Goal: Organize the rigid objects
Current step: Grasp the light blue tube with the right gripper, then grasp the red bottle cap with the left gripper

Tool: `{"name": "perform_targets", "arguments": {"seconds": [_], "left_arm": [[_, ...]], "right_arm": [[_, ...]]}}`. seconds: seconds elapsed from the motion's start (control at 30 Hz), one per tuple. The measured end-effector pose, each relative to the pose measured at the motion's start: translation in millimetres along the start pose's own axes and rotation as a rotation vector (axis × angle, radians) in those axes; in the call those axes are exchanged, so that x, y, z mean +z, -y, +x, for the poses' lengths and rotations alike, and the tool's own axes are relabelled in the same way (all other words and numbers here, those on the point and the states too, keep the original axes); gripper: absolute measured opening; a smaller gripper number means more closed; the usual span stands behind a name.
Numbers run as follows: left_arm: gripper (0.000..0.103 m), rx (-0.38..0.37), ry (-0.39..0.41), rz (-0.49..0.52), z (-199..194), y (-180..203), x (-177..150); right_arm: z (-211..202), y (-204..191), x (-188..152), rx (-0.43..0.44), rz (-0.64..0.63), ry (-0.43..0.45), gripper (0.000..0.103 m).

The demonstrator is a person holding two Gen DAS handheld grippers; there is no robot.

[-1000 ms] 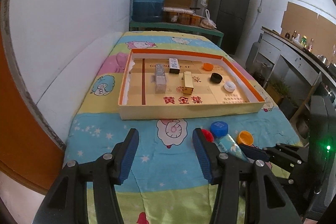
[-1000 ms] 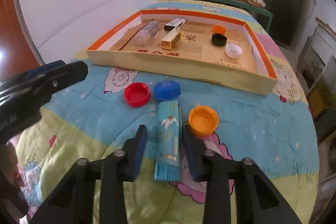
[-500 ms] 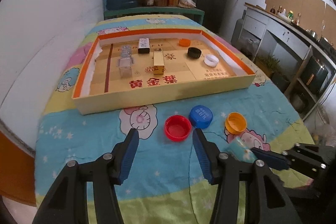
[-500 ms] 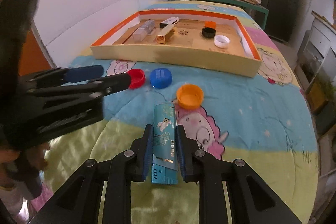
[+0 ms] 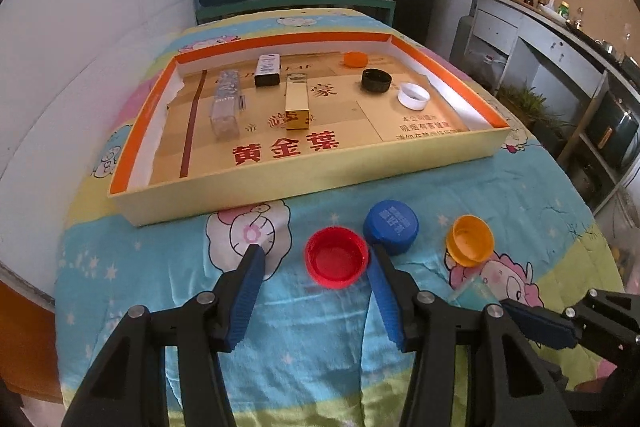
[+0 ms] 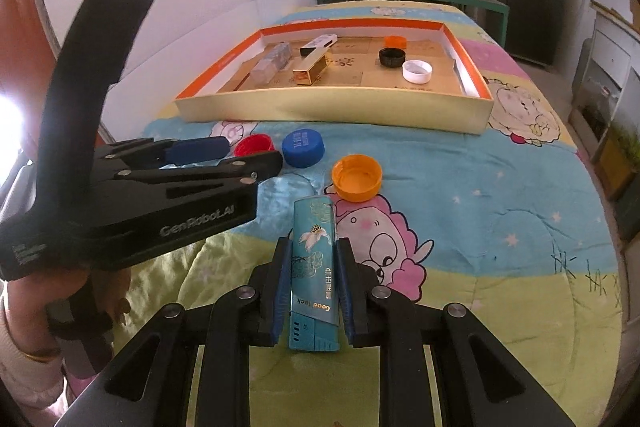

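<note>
**Left tool drops to the red cap while the right keeps its pinch on the teal box**

We hold the right gripper (image 6: 311, 255) pressed tight on the teal box (image 6: 313, 259), both blue pads flat against its long sides; a second ago those pads stood apart around it as it lay on the cloth. The box's far end now sits just short of the orange cap (image 6: 357, 177).

Our left gripper (image 5: 316, 259) has come forward and down from its spot a second ago, when the red cap (image 5: 337, 257) peeked out behind its right finger. Now the cap lies between the spread fingers, close to the right pad, and we cannot tell whether it touches; the left pad stands clear. The jaws have just been narrowing slightly around it, yet they grip nothing.

The blue cap (image 5: 391, 226) lies just beyond the red one, beside the right fingertip. The cardboard tray (image 5: 304, 179) farther back keeps its same contents: three small boxes on its left half, three caps on its right
</note>
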State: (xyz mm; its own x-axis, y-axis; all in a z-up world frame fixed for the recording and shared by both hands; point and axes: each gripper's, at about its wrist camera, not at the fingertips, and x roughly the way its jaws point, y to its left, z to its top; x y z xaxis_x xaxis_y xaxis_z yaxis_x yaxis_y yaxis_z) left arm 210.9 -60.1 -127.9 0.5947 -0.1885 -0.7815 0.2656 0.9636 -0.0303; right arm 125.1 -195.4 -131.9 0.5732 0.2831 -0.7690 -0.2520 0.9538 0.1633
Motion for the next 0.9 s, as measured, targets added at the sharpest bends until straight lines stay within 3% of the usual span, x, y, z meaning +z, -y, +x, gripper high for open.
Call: {"name": "perform_targets", "arguments": {"seconds": [0.03,0.1,0.53,0.9], "left_arm": [[0.048,0.001,0.002,-0.004,0,-1,0],[0.03,0.008,0.011,-0.017,-2,-4,1],[0.03,-0.022,0.05,-0.075,-23,-20,-3],[0.03,-0.02,0.12,-0.109,-55,-34,9]], "right_arm": [[0,0,0,0.001,0.0,-0.001,0.022],[0,0,0,0.002,0.001,0.0,0.022],[-5,-3,4,-0.012,-0.008,0.013,0.022],[-25,-12,35,-0.033,-0.05,0.085,0.022]]}}
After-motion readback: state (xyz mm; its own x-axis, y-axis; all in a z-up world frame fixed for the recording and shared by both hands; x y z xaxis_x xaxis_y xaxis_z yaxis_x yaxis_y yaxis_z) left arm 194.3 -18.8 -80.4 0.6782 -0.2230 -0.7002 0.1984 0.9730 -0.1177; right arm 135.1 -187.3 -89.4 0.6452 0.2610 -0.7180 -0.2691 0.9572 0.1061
